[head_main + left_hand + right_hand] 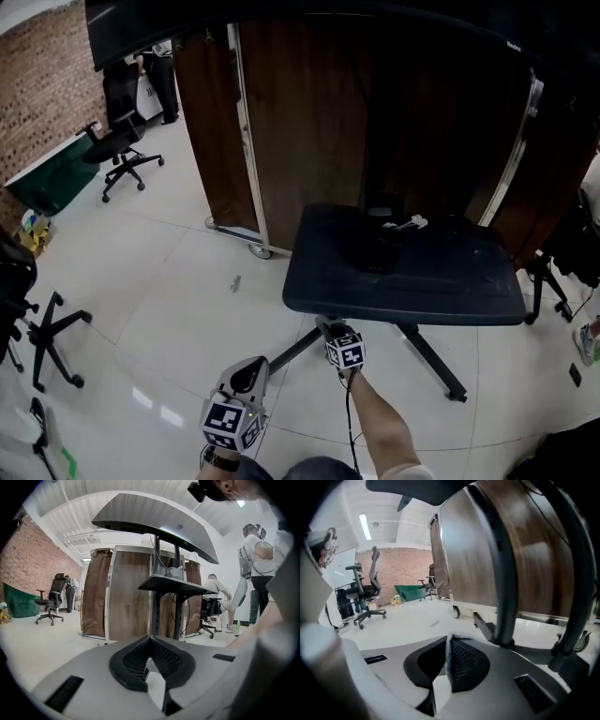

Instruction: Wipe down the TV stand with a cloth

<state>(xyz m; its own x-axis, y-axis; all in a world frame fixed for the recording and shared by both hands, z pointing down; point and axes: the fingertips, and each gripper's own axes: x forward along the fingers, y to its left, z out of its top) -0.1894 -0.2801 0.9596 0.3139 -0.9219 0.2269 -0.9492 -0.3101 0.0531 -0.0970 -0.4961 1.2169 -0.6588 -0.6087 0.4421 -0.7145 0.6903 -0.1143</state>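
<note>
The TV stand has a dark shelf [441,281] on a black post above splayed legs [433,358]. My right gripper [330,327] is low, just under the shelf's front edge. Its jaws are shut on a thin grey woven cloth [451,645], and only the cloth's edge shows between them. In the right gripper view the stand's curved posts [505,573] rise close ahead. My left gripper [250,367] hangs lower and to the left, over the floor, shut with nothing between its jaws [149,641]. In the left gripper view the shelf [176,584] and the screen [154,520] appear from below.
A small white object [411,223] and a dark box [379,249] lie on the shelf. A wooden partition on castors [300,122] stands behind the stand. Office chairs [120,152] stand at the left by a brick wall [42,84]. People [255,564] are at the right.
</note>
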